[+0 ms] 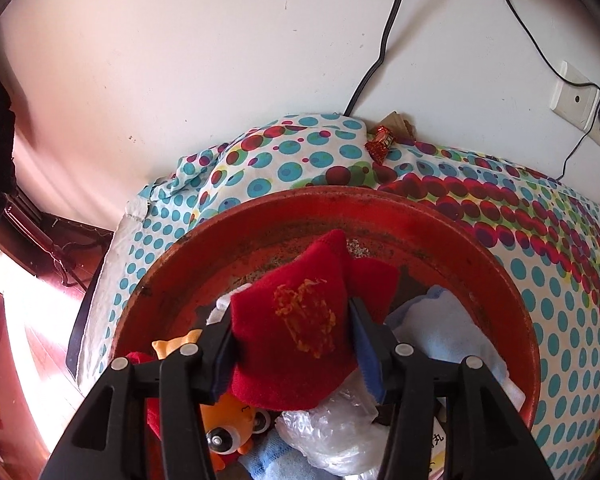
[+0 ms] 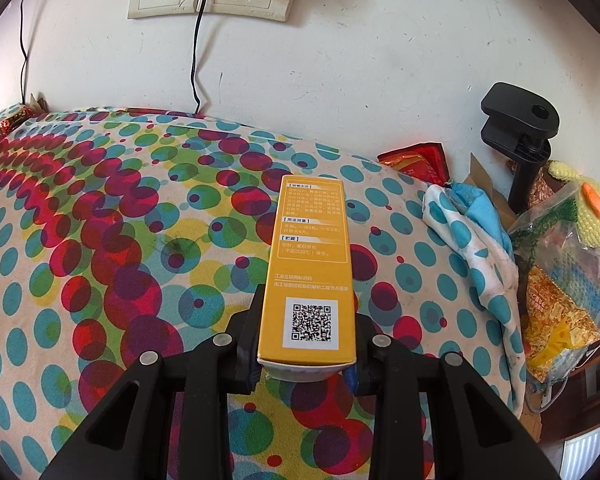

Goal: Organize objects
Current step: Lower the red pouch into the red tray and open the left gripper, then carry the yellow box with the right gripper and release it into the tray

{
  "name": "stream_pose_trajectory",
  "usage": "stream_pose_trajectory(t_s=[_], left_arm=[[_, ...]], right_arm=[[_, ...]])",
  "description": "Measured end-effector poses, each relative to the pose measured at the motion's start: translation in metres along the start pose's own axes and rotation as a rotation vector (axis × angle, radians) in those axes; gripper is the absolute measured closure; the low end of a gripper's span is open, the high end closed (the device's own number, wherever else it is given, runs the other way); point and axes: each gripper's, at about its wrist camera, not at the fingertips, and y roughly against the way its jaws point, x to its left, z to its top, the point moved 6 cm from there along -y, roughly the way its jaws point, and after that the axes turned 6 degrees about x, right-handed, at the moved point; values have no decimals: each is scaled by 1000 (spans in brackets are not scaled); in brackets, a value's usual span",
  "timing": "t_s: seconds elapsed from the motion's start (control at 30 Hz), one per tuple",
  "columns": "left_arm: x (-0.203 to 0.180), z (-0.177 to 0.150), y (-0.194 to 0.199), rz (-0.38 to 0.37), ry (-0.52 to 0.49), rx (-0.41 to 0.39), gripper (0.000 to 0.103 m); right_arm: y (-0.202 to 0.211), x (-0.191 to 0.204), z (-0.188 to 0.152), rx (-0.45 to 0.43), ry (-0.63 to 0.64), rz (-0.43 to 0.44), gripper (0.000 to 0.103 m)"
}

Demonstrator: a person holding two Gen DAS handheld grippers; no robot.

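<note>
left gripper (image 1: 294,344): jaws apart, red cloth (image 1: 296,332) between them over red basin (image 1: 260,216), tilted down | right gripper (image 2: 306,344): jaws clamped on yellow box (image 2: 310,264) above dotted bedcover (image 2: 100,240), angled down

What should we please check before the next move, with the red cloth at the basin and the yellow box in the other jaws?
1. Red cloth is over the red basin: ok.
2. Left gripper has let go of the cloth: cannot tell; it still sits between the jaws.
3. Right gripper is shut on the yellow box: ok.
4. Box is clear of the dotted bedspread: cannot tell.
5. Basin has room for the box: not ok; the orange toy, plastic bag and blue cloth crowd it.
</note>
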Motion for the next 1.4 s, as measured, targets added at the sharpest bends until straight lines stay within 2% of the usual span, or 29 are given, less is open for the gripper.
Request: stream_pose_trajectory(t_s=[0.4, 0.6, 0.7, 0.87, 1.07, 1.23, 1.4], left_arm=[[11, -37, 50, -26, -12, -61, 50], [20, -82, 75, -44, -3, -84, 50], [20, -109, 81, -16, -15, -80, 50], [21, -148, 92, -62, 12, -76, 50], [28, -173, 92, -90, 37, -44, 50], [41, -179, 100, -99, 72, -53, 50], [57, -178, 112, -76, 87, -84, 50]], right_arm=[[0, 0, 1, 2, 2, -3, 75], [2, -1, -1, 16, -50, 24, 75], [8, 1, -7, 32, -85, 59, 75], [30, 22, -15, 20, -56, 103, 75], [83, 71, -9, -44, -18, 228, 75], [139, 145, -2, -121, 91, 342, 75], [184, 226, 1, -161, 216, 461, 75]])
